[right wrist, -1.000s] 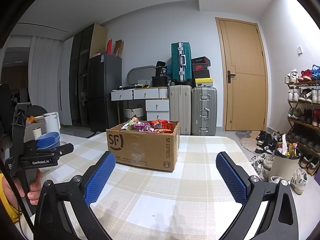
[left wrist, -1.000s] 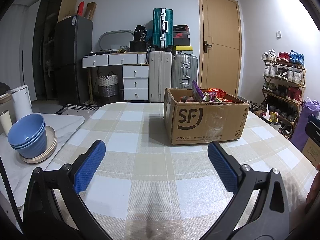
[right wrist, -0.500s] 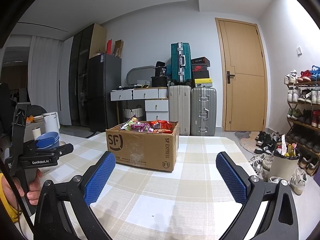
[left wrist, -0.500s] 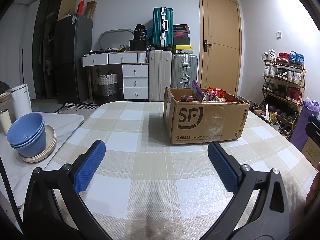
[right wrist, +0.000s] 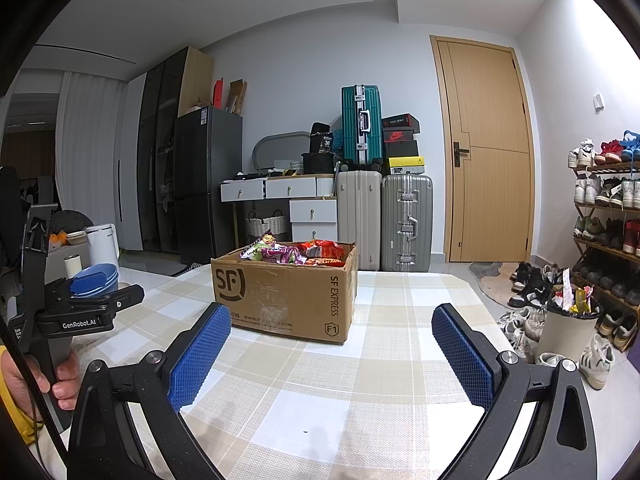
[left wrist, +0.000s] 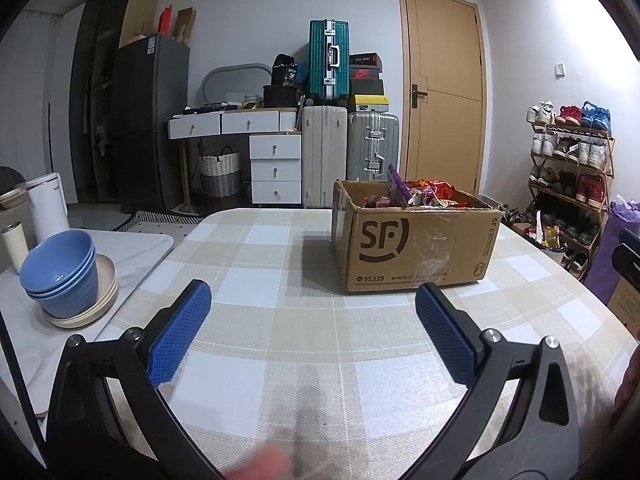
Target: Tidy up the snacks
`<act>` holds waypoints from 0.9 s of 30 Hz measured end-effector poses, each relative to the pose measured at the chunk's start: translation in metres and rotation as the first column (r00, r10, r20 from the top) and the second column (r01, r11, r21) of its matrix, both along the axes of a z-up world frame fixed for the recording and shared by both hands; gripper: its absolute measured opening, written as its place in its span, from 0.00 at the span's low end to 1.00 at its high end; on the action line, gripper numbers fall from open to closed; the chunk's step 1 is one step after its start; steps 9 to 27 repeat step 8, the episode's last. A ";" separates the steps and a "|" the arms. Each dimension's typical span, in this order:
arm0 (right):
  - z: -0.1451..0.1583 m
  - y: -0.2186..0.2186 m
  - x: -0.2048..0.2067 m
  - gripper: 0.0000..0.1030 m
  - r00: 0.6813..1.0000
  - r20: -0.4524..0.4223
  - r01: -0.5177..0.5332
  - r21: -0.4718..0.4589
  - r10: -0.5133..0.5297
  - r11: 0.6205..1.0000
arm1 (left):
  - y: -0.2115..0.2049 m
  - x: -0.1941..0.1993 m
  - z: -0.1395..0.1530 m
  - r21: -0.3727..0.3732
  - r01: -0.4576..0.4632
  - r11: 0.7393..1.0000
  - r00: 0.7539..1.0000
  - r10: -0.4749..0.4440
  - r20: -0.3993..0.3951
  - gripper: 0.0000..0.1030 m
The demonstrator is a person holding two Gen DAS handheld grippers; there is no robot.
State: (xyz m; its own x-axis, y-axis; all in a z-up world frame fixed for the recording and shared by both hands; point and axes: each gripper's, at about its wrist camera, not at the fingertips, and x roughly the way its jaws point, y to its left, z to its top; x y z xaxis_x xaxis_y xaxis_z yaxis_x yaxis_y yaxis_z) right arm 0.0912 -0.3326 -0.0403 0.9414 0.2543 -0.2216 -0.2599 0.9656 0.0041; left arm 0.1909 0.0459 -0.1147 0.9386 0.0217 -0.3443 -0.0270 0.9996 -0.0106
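A brown SF Express cardboard box (left wrist: 416, 248) stands open on the checked tablecloth, filled with several colourful snack packets (left wrist: 416, 194). It also shows in the right wrist view (right wrist: 286, 294) with its snacks (right wrist: 296, 252). My left gripper (left wrist: 312, 328) is open and empty, hovering over the table short of the box. My right gripper (right wrist: 330, 350) is open and empty, also short of the box. The left gripper's body (right wrist: 80, 312) shows at the left of the right wrist view.
Stacked blue bowls (left wrist: 60, 272) on a plate and a white kettle (left wrist: 48, 206) stand on a side counter at left. A bin (right wrist: 570, 326) and shoe rack (right wrist: 608, 216) stand right of the table. Suitcases (left wrist: 350, 148) and a door are behind.
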 end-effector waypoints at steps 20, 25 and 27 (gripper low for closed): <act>0.000 0.000 0.000 0.99 1.000 -0.001 0.000 -0.001 0.000 1.000 | 0.011 -0.002 -0.001 -0.076 0.008 0.997 1.000 -0.008 0.005 0.99; 0.000 0.000 0.000 0.99 1.000 -0.001 0.000 -0.001 0.000 1.000 | 0.011 -0.002 -0.001 -0.076 0.008 0.997 1.000 -0.008 0.005 0.99; 0.000 0.000 0.000 0.99 1.000 -0.001 0.000 -0.001 0.000 1.000 | 0.011 -0.002 -0.001 -0.076 0.008 0.997 1.000 -0.008 0.005 0.99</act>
